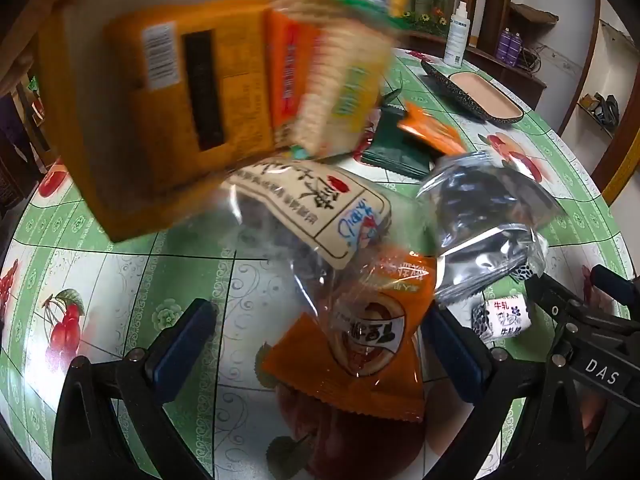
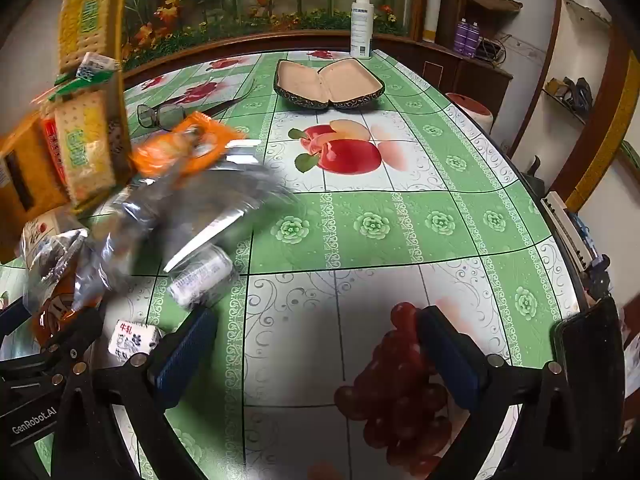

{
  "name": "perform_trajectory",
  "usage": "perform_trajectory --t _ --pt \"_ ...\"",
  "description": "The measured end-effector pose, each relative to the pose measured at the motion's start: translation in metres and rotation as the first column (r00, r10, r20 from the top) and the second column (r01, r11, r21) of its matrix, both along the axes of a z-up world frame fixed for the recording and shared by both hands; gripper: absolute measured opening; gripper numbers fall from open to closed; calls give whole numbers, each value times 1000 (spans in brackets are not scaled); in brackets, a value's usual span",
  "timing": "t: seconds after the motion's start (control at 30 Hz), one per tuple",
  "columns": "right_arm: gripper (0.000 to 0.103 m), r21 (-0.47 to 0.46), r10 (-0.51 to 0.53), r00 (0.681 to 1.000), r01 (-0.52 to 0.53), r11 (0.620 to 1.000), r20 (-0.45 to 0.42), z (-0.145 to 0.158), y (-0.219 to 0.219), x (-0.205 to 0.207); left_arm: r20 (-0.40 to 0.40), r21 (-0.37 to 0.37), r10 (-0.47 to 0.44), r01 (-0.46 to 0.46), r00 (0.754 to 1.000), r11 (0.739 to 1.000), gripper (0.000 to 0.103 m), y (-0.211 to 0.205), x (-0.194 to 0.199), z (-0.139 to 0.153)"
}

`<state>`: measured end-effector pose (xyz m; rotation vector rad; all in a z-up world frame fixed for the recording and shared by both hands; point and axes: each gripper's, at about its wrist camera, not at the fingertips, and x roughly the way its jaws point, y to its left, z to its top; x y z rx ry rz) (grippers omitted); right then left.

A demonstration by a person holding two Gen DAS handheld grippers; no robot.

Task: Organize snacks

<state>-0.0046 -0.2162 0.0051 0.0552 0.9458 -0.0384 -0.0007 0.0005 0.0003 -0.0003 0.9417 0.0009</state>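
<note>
Orange-boxed snacks [image 1: 160, 120] blur past recognition; the left gripper [image 1: 320, 344] and right gripper [image 2: 316, 344] both gape empty.

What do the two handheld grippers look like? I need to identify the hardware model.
Both are black-framed with silver bolts and two blue ribbed finger pads each. The left gripper is seen in the right wrist view bearing white "GenRobot.AI" lettering; the right gripper shows "DAS" in the left wrist view. No sleeves or cables visible.
</note>
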Motion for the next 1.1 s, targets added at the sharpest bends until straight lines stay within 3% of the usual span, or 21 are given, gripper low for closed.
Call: perform_trajectory --t 1.1 --pt "102 2 0 1000 0 1000 0 0 0 -1 0 0 1 -1 1000 1000 103 -2 0 0"
